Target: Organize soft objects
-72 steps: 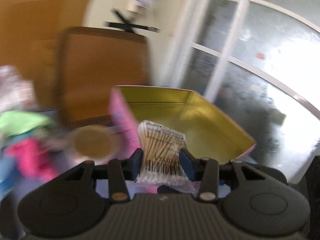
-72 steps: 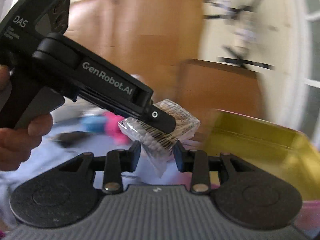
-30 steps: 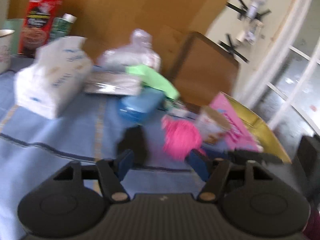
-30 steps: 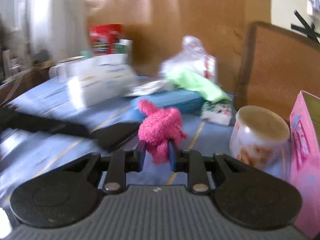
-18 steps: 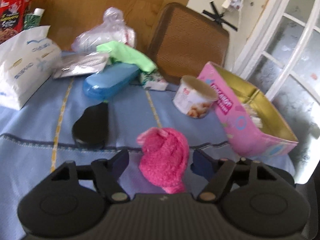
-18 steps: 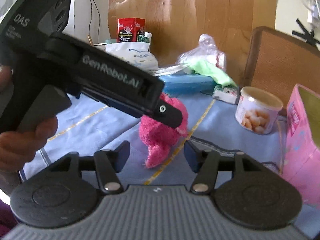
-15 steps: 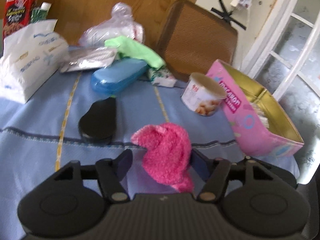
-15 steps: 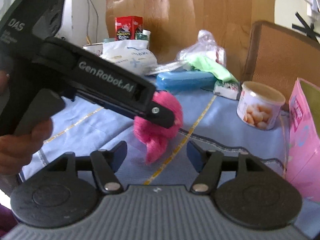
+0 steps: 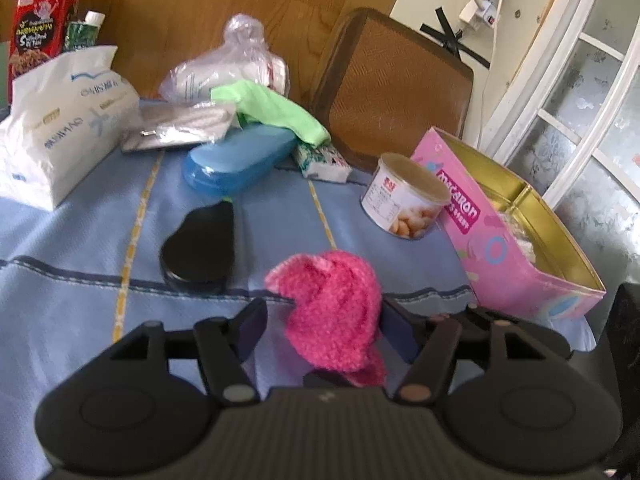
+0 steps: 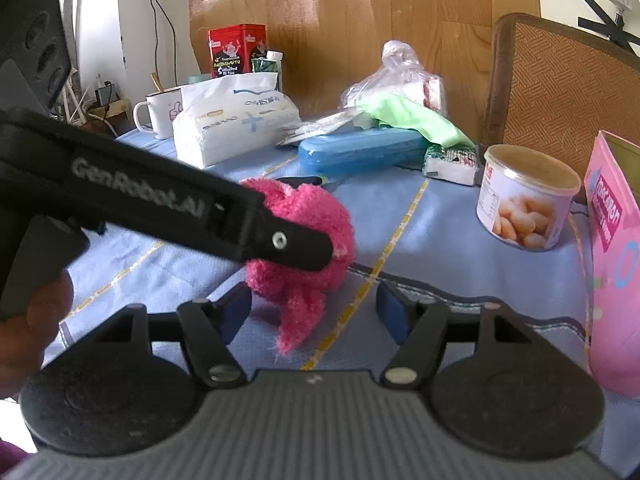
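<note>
Pink fuzzy sock between opening left gripper jaws, seemingly still pinched, right gripper opening, empty

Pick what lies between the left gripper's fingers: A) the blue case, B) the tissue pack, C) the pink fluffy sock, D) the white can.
C: the pink fluffy sock sits between the left gripper's fingers, while the can, blue case and tissue pack lie farther off on the cloth.
</note>
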A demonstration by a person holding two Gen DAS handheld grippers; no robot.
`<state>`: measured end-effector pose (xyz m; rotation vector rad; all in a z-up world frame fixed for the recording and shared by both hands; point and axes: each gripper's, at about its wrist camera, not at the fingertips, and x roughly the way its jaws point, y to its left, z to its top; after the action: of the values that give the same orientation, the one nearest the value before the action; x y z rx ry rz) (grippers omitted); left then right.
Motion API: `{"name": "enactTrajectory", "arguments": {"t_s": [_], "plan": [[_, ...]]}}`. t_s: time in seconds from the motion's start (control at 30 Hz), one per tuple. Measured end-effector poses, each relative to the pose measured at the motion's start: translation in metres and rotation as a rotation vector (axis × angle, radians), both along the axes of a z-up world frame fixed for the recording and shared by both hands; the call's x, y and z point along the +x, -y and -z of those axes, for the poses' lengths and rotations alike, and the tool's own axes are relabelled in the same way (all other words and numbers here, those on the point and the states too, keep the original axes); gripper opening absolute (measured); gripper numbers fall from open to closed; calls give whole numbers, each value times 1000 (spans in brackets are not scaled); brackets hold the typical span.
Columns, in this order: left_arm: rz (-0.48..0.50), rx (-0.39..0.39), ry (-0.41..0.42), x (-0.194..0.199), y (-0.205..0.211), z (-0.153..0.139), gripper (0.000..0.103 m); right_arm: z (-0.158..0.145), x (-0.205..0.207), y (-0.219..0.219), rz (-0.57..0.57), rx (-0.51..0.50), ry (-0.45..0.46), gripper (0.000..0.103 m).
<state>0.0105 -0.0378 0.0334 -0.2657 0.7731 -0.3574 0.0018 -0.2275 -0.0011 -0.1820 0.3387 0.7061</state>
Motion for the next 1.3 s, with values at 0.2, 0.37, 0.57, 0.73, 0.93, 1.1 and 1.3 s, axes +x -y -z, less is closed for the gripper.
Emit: {"name": "enactTrajectory", "arguments": {"t_s": [0.2,0.37,0.57,0.73,0.93,1.1,1.3], "plan": [[-9,-25,15,0,-9,5,74,3,-2,4,4,1,22,73],[-8,-21,38,0,-12,8,80,3,-3,4,22,35,7,73],[4,-52,34,1,-16,14,83,3,-4,2,24,33,10,73],[15,-58,38,2,-17,16,83,3,-3,2,23,38,5,73],[22,-63,38,3,-20,17,83,3,-3,3,23,38,6,73],[21,-64,37,3,-20,17,83,3,-3,2,26,39,6,74],[21,-63,37,3,-19,17,83,3,-3,2,27,40,7,74]]}}
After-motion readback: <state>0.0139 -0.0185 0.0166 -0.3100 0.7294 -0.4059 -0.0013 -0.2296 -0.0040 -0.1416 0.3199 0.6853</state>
